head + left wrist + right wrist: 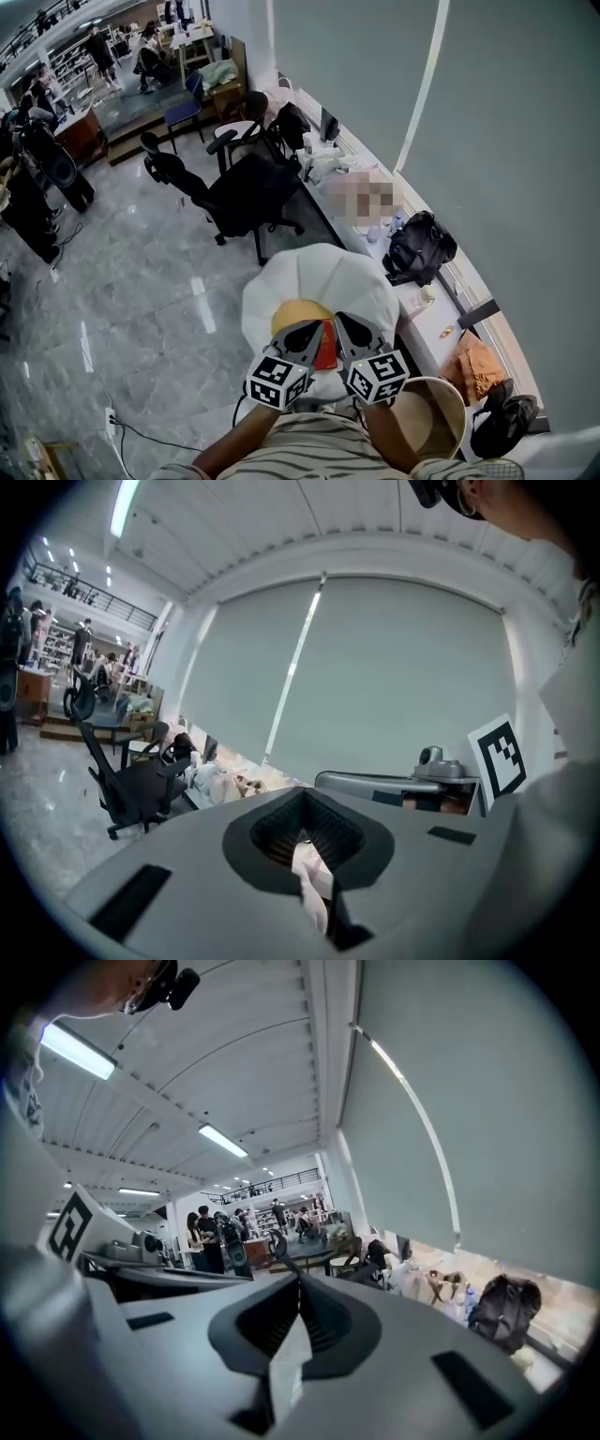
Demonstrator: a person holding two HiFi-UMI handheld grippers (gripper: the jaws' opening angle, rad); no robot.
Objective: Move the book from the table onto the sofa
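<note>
The left tongs (pixel 302 334) and the right tongs (pixel 349 330) are side by side, almost touching, just in front of the person's chest. Both point the same way, roughly level.

Both pairs are fully shut. In the left gripper view the left tongs (pixel 305 834) have a pale sliver caught in the notch, and in the right gripper view the right tongs (pixel 300 1321) show the same. I take each sliver for a thin edge of the book, pinched from either side.

From the head view the book (pixel 325 349) shows only as a red strip between the two tongs, clear of any surface. Most of it is hidden, so its long axis cannot be told. Neither hand is nearer, since they share it evenly.

Directly ahead of the tongs and lower down is a white, rounded seat (pixel 323 277), probably the sofa. The book hangs over its near edge in the head view. A round counter (pixel 448 389) sits off to the right of the right tongs, close by the person.

The coming move seems to turn on this: the seat lies straight along the line the tongs point, and below them, so the pair would travel forward and down together.
</note>
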